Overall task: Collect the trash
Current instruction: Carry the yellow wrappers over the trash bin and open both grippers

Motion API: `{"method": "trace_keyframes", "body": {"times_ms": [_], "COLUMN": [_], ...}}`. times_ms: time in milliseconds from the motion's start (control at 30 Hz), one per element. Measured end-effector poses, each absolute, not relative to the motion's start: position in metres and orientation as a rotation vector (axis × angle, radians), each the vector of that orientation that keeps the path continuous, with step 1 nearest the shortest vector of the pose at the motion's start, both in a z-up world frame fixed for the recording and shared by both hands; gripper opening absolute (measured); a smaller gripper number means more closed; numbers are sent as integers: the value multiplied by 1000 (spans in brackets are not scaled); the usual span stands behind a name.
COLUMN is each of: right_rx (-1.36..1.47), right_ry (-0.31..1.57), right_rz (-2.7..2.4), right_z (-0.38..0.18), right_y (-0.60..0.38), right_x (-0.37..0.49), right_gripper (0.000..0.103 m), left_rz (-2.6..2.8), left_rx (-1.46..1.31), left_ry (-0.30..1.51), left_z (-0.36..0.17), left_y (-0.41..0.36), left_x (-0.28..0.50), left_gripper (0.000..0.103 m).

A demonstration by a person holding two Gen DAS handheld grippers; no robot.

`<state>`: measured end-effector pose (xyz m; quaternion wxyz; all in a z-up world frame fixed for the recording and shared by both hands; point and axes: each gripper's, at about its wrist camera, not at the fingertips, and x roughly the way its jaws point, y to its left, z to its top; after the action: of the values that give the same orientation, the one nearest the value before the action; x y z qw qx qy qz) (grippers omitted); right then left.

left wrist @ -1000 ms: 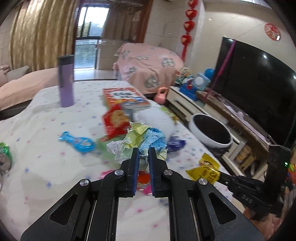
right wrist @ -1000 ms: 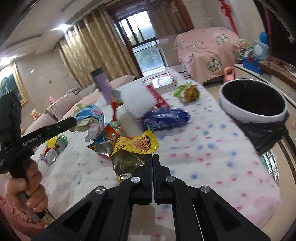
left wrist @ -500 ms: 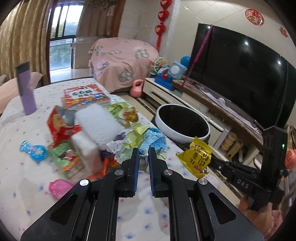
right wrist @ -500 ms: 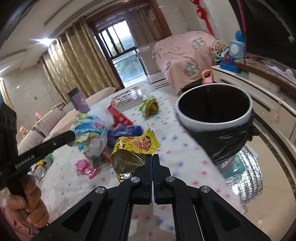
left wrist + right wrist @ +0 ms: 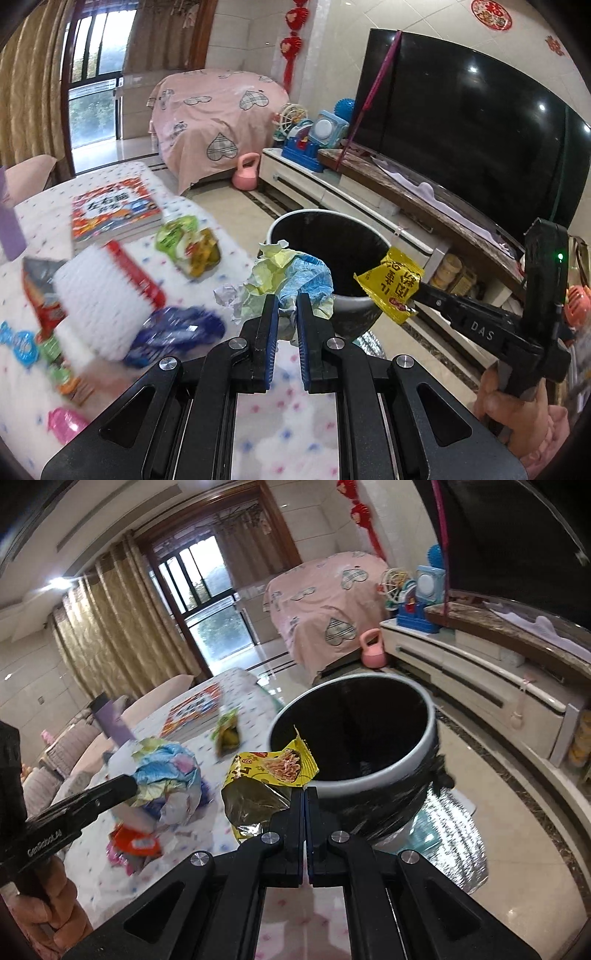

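We take the trash bin (image 5: 373, 771) as our mark; it stands on glossy tile just beside the dotted white tablecloth (image 5: 33, 387); our left gripper (image 5: 283, 306) pinches a crumpled paper wad (image 5: 291, 280) at its near rim; our right gripper (image 5: 305, 797), jaws pressed together, holds a yellow snack wrapper (image 5: 273, 768) at the rim; wrappers litter the cloth; a television (image 5: 480, 122) lies beyond.

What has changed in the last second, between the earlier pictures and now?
Both grippers have carried their loads from above the table toward the trash bin. The right gripper now holds the yellow wrapper at its rim. The left gripper still clamps the crumpled paper. Nothing was released.
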<state>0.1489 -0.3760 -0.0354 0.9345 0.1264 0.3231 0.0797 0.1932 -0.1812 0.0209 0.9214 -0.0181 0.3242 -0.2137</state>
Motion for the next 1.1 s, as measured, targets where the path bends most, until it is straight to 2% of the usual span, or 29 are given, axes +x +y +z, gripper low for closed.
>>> {"method": "trace_keyframes", "body": {"times_ms": [433, 700, 733, 800, 867, 900, 967, 1100], "right_rx": [202, 156, 154, 151, 151, 154, 165, 193], "right_ry": [695, 739, 744, 759, 772, 775, 779, 764], "right_rz": [82, 82, 82, 88, 83, 82, 84, 87], "right_z": [-32, -33, -34, -37, -40, -41, -43, -42], "right_y": [-411, -418, -420, -422, -424, -426, -429, -433], "right_x": [202, 233, 236, 242, 245, 245, 247, 237], "right_gripper": [1, 5, 5, 6, 11, 13, 40, 50], "left_rz": [-455, -470, -474, -471, -458, -457, -452, -442], "left_rx": [-19, -3, -5, -5, -7, -14, -19, -30], "left_ry": [681, 721, 729, 747, 752, 748, 742, 732], "left_z": [19, 5, 4, 0, -2, -1, 1, 6], "left_y": [-236, -260, -261, -262, -261, -259, -255, -244], "left_x": [247, 275, 276, 279, 278, 277, 274, 263], "left_gripper": [9, 10, 11, 22, 46, 49, 49, 55]}}
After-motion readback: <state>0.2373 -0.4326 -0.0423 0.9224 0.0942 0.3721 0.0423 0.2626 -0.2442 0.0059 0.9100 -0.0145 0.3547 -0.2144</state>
